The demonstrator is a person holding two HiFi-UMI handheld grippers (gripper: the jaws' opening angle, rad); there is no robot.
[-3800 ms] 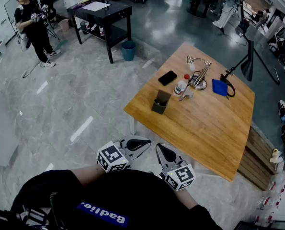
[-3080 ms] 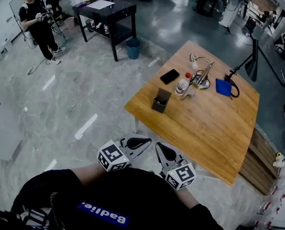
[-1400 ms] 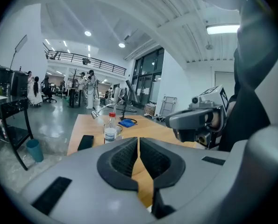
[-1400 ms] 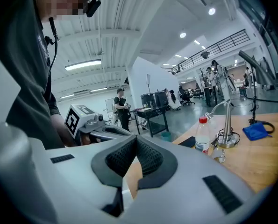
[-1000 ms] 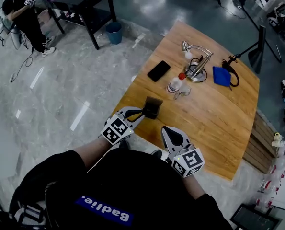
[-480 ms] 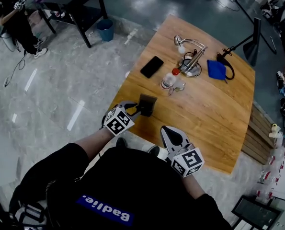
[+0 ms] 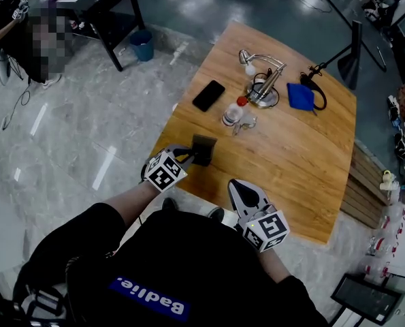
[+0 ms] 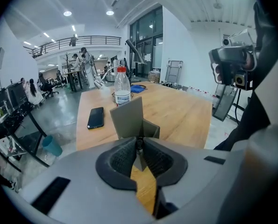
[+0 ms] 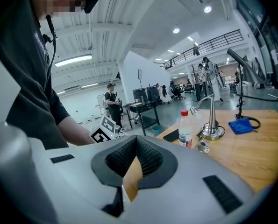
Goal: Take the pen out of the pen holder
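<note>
A grey square pen holder stands near the left front edge of the wooden table. My left gripper is at its rim. In the left gripper view the holder rises just beyond the jaws. The left gripper is closing, and its pads sit against the thin dark top of the pen. The rest of the pen is hidden inside the holder. My right gripper hangs by the table's front edge, away from the holder. Its jaws are shut with nothing between them.
Behind the holder are a black phone, a red-capped water bottle, a desk lamp and a blue cloth. On the floor to the left stand a black table and a blue bin.
My left gripper came forward from my body and sank onto the top of the pen holder. The right gripper stayed in place. The view has drawn closer to the table.
</note>
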